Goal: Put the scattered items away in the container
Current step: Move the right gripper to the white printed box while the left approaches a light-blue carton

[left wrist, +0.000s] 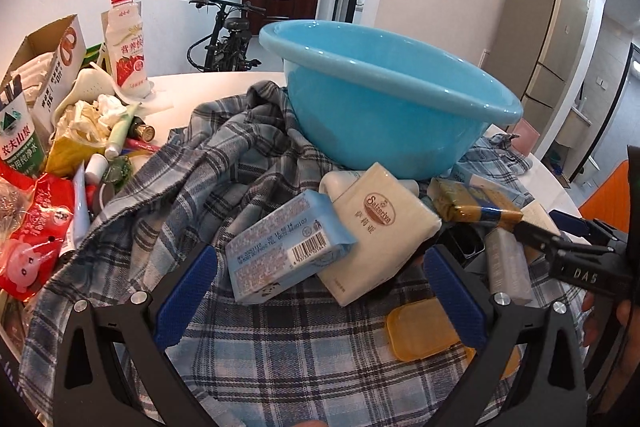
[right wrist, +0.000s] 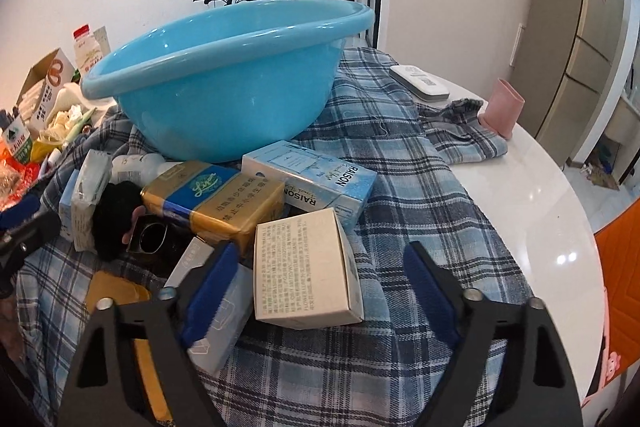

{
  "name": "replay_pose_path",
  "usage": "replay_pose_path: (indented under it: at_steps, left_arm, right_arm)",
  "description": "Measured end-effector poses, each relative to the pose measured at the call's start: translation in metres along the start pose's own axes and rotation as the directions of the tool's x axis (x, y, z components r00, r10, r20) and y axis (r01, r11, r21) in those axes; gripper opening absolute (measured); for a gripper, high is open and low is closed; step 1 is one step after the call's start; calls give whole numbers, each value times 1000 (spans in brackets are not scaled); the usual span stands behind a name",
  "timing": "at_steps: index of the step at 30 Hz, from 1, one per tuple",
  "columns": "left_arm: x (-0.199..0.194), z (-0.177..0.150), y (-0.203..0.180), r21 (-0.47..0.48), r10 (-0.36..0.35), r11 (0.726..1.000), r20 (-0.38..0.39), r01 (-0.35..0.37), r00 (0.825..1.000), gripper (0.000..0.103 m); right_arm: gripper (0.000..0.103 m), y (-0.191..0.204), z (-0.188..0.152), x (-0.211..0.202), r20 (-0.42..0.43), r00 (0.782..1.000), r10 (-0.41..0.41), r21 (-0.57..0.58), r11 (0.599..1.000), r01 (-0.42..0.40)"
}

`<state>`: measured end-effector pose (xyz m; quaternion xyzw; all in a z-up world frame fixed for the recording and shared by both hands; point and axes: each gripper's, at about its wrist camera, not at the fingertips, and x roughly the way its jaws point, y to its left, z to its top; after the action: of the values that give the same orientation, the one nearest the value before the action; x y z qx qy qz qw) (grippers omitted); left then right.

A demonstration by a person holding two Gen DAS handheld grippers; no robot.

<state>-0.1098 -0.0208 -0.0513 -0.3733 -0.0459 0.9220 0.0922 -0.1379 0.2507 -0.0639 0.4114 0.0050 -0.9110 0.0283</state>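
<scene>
A light-blue plastic basin stands on a plaid cloth spread over a white table. Boxes and packs lie heaped in front of it. My left gripper is open, and a pale-blue barcoded box lies between its blue pads, leaning on a cream pack. In the right wrist view, my right gripper stands open around a white printed box, with gaps on both sides. A gold pack and a RAISON box lie just beyond.
Clutter fills the table's left: a milk bottle, an open carton, red packets. An orange soap box lies near the left gripper. A pink cup and a white device sit far right, near the table's rounded edge.
</scene>
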Motion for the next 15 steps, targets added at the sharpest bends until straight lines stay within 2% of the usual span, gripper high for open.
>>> replay_pose_path:
  at_steps: [5, 8, 15]
  left_arm:
    - [3, -3, -3, 19, -1, 1000, -10, 1, 1000, 103]
    - [5, -5, -6, 37, -2, 999, -16, 3, 1000, 103]
    - [6, -8, -14, 71, -3, 997, -27, 5, 1000, 103]
  right_arm:
    - [53, -3, -4, 10, -35, 999, -12, -1, 1000, 12]
    - [47, -3, -7, 9, -25, 1000, -2, 3, 1000, 2]
    - [46, -5, -7, -6, 20, 1000, -6, 8, 1000, 6]
